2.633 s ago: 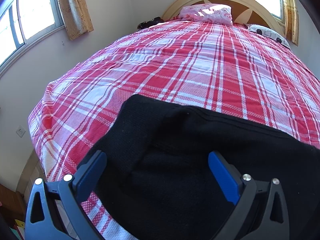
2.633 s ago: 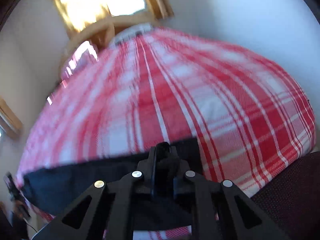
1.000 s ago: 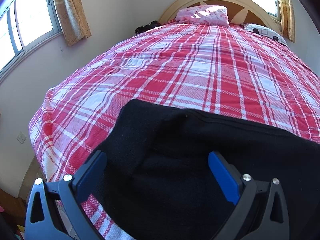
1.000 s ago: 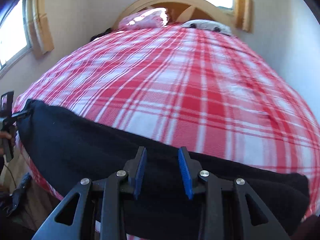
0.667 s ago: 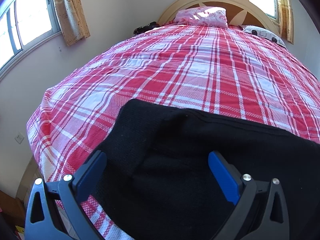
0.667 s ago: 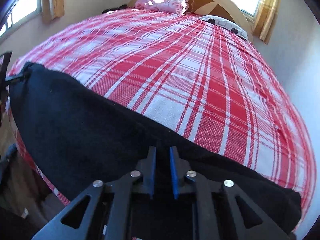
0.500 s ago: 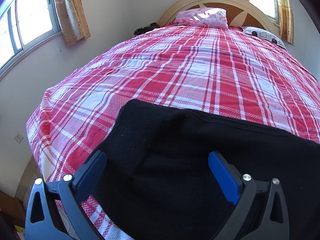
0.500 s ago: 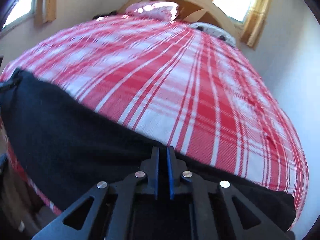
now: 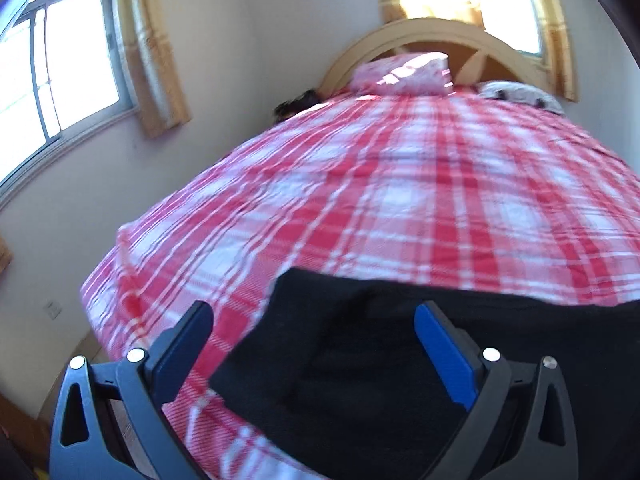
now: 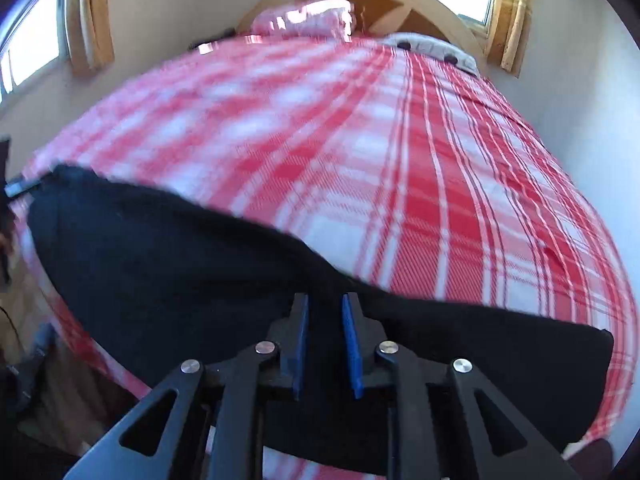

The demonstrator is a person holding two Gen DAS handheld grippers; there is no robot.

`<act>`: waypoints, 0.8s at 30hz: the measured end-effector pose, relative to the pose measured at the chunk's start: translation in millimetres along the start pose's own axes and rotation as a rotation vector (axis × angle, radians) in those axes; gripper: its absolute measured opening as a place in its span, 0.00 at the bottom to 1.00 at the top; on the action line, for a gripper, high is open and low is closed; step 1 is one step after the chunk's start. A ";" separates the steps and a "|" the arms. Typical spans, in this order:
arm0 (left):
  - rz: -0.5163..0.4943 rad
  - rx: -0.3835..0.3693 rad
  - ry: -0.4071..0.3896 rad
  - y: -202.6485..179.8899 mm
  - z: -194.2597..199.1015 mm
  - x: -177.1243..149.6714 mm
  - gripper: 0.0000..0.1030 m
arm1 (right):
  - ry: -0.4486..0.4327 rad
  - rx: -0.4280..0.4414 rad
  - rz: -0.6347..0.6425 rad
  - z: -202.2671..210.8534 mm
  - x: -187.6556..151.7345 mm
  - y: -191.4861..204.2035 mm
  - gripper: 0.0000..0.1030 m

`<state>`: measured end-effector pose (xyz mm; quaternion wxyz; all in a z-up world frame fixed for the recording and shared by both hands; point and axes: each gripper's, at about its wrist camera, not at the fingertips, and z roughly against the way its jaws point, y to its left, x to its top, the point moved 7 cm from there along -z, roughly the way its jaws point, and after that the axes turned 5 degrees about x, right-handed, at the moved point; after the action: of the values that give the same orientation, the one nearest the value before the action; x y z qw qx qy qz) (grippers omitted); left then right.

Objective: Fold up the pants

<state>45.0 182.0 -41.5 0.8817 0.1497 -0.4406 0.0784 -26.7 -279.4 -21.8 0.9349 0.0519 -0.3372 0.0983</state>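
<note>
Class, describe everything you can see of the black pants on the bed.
The black pants look like soft, matte knit fabric, lying as a long flat band across the foot of the red plaid bed cover. The right gripper has its blue fingers nearly closed over the near part; the left gripper stands wide open at the other end.

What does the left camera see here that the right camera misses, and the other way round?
Only the left view shows the left tool, wide open over the left end of the black pants, plus a wall socket below the big side window.

Only the right view shows the right tool, with a narrow gap between its blue pads, over the pants' far edge, and their squared right end.

Both show the red plaid bed cover, the pink pillow, the spotted pillow and the arched wooden headboard.
</note>
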 end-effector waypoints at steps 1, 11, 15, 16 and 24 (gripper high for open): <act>-0.015 -0.042 -0.008 -10.6 5.2 0.2 1.00 | -0.048 0.065 -0.017 3.6 9.2 8.7 0.39; -0.174 -0.209 0.083 -82.9 13.2 -49.5 0.99 | 0.025 0.454 0.051 -103.3 78.7 118.4 0.77; -0.047 -0.275 0.153 -68.9 4.8 -65.1 1.00 | 0.106 0.548 0.016 -111.8 65.9 133.6 0.77; -0.043 -0.281 0.153 -68.1 3.7 -64.6 1.00 | 0.107 0.567 0.020 -104.7 61.6 138.5 0.77; -0.066 -0.256 0.134 -72.6 5.5 -65.0 1.00 | 0.166 0.621 0.101 -71.8 18.0 175.0 0.77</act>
<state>21.5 111.3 -104.6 0.9231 0.0449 -0.3820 0.0026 -6.9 -94.3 -60.0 0.8927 0.3095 -0.2157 0.2466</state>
